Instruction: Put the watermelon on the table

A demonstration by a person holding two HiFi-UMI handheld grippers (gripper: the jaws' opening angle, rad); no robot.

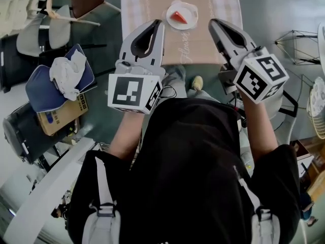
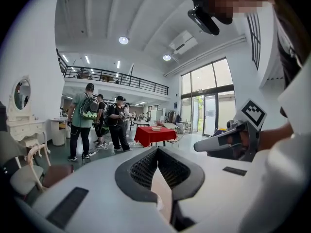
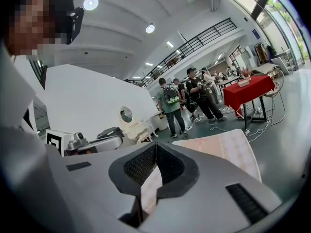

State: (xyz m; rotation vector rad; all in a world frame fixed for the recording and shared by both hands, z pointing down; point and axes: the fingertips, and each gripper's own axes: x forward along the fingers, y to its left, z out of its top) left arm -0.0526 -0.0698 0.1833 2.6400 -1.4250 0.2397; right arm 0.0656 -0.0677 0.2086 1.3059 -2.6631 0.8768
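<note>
Table (image 1: pixel 152 4), patterned cloth: watermelon (image 1: pixel 178 17) slice sits on it, seemingly on a white plate (image 1: pixel 192 8) — so delivery looks done. Your left gripper (image 1: pixel 158 24) and right gripper (image 1: pixel 213 23): jaws pinched together, empty, held above the table's near edge — nothing left to carry.

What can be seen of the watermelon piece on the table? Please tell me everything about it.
The watermelon shows only in the head view, small and far away. It is one red wedge, roughly triangular, lying on a round white plate. The plate stands on the table, on a pale cloth with printed lettering, near the edge closest to the person. Only the plate seems to touch the wedge. Its rind and seeds are too small to make out.
</note>
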